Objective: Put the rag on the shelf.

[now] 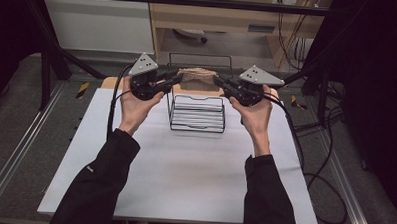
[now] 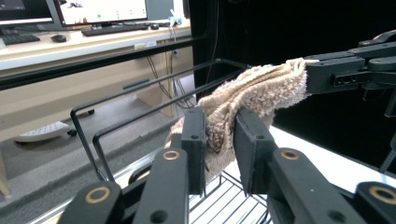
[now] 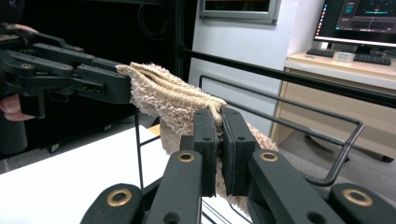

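Note:
A beige terry towel (image 1: 198, 72) hangs bunched between my two grippers, just above the back rim of a black wire basket (image 1: 172, 111) on the white tabletop (image 1: 184, 171). My left gripper (image 1: 177, 77) is shut on the towel's left end, and my right gripper (image 1: 218, 80) is shut on its right end. In the left gripper view the towel (image 2: 266, 88) runs from my own jaws (image 2: 219, 121) across to the right gripper (image 2: 313, 77). In the right gripper view my jaws (image 3: 218, 116) pinch folded towel (image 3: 168, 98), with the left gripper (image 3: 121, 84) holding the far end.
The basket's tall wire handle loop (image 2: 93, 140) rises behind the towel. A black frame bar (image 1: 190, 0) crosses the back, with a wooden desk (image 2: 70, 88) beyond it. Cables (image 1: 325, 161) trail off the table's right side. The front half of the white top is bare.

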A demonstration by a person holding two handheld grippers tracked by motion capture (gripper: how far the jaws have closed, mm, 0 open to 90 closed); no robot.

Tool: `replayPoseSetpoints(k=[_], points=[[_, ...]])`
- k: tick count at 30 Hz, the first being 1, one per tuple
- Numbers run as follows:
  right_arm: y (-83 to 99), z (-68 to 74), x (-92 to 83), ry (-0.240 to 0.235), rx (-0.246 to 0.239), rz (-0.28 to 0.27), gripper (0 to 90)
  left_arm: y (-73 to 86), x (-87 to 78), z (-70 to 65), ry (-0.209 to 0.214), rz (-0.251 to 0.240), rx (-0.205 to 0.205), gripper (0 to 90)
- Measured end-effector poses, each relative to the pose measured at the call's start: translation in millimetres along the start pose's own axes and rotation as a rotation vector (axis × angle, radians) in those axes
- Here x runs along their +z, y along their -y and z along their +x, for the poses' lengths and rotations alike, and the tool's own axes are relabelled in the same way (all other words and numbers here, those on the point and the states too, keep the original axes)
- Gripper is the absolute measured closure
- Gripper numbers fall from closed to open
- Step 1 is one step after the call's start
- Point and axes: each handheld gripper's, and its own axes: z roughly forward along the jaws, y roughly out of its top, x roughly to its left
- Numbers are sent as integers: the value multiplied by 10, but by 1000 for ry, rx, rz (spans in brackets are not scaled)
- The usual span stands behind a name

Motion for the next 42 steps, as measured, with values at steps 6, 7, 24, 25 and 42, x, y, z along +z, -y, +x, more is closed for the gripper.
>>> replayPoseSetpoints(k=[6,7,24,25,42], points=[[41,0,0,-9,-3,13,858,18,-53,0,-1,24,-14,650],[48,0,-1,-9,-4,15,858,15,-69,1,-8,27,-15,621],[111,-2,4,-13,-17,27,857,-324,-67,77,12,32,-113,778],[116,-5,4,-13,-17,27,857,-328,-33,70,17,41,-110,804],[170,-6,5,-20,-17,51,832,-105,148,-44,44,166,-49,897]])
